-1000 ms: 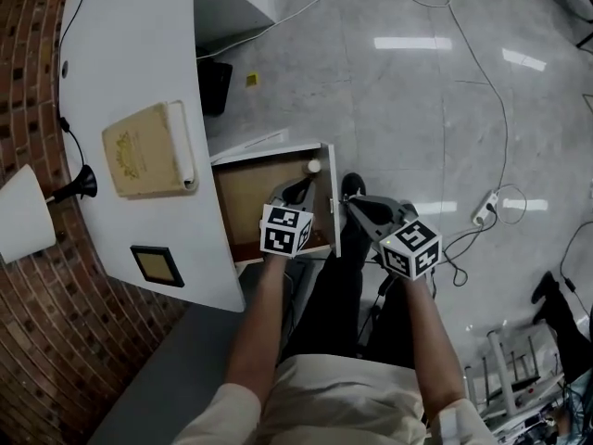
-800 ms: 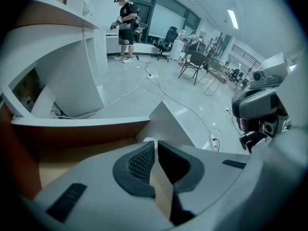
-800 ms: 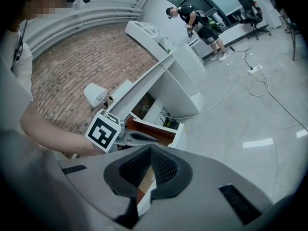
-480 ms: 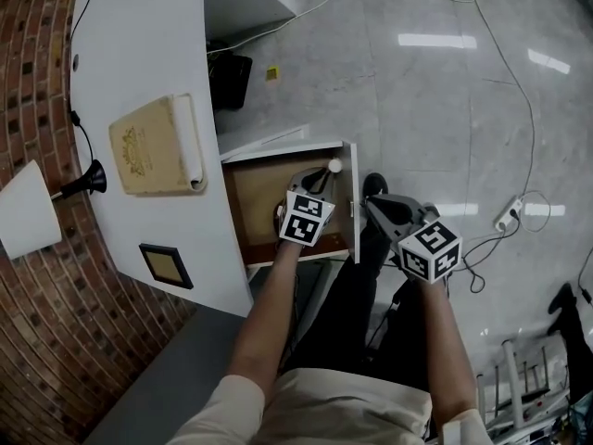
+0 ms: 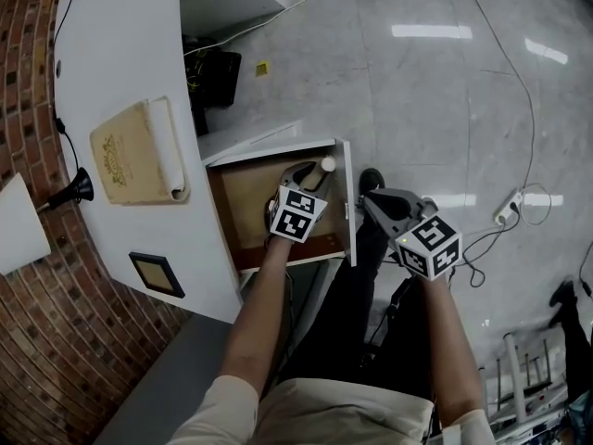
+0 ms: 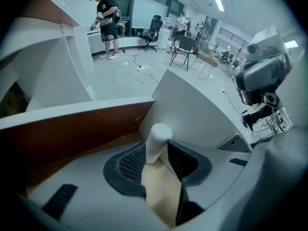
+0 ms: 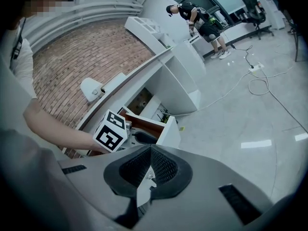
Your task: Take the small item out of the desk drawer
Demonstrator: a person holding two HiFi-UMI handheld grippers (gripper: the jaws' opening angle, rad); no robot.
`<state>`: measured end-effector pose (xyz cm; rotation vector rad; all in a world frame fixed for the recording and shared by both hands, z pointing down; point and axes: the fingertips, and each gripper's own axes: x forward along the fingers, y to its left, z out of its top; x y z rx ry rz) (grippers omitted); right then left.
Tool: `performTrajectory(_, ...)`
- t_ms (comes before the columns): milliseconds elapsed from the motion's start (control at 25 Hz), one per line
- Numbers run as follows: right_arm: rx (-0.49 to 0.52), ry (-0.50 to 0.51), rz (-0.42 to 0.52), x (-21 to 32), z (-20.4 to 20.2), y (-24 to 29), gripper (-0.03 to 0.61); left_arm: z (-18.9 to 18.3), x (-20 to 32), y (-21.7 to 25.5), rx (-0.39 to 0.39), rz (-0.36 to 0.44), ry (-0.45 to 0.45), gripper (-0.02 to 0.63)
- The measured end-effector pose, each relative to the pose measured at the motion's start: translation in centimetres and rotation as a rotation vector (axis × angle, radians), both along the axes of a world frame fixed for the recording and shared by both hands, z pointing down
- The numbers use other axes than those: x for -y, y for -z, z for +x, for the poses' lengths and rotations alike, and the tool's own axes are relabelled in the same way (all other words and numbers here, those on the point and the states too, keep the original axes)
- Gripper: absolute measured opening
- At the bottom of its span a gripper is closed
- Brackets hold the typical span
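**Two jaws spread round the item (image 6: 157, 139)**

Down inside the open drawer (image 5: 248, 202), the left gripper (image 6: 159, 154) has sunk low. Its jaws have just been opening and now stand apart. The item, a small white cylinder, stands upright between their tips, and the pads are not yet pressing on it. It sits inside the drawer, in the corner by the front panel (image 5: 348, 202). The right gripper (image 7: 150, 166) hangs outside the drawer, just past that panel, with its jaws together on nothing. The reach looks finished. What the task needs next is for the left jaws to close on the cylinder and lift it clear of the drawer.
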<state>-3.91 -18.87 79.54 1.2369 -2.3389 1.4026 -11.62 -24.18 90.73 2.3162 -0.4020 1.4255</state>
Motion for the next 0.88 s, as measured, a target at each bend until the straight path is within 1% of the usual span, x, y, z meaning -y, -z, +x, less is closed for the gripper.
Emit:
performTrajectory(200, -0.007, 0.015, -0.007, 0.4, -0.3, -1.1, 0.025, 0.4, 0.0, -1.1, -0.012, -0.008, -0.084, 0.181)
performTrajectory(480, -0.001, -0.053, -0.046, 0.3, 1.0, -2.1, 0.025, 0.7, 0.1, -1.9, -0.027, 0.007, -0.202, 0.195)
performTrajectory(640, -0.009, -0.053, -0.058, 0.1, 1.4, -2.5, 0.025, 0.6, -0.1, -2.3, -0.037, -0.013, -0.255, 0.195)
performTrajectory(760, -0.009, -0.049, -0.056, 0.4, 1.4, -2.7, 0.025, 0.8, -0.1, -2.4, -0.053, -0.033, -0.275, 0.195)
performTrajectory(880, -0.004, -0.042, -0.057, 0.6, 1.0, -2.6, 0.025, 0.9, -0.3, -2.3, -0.056, -0.035, -0.306, 0.184)
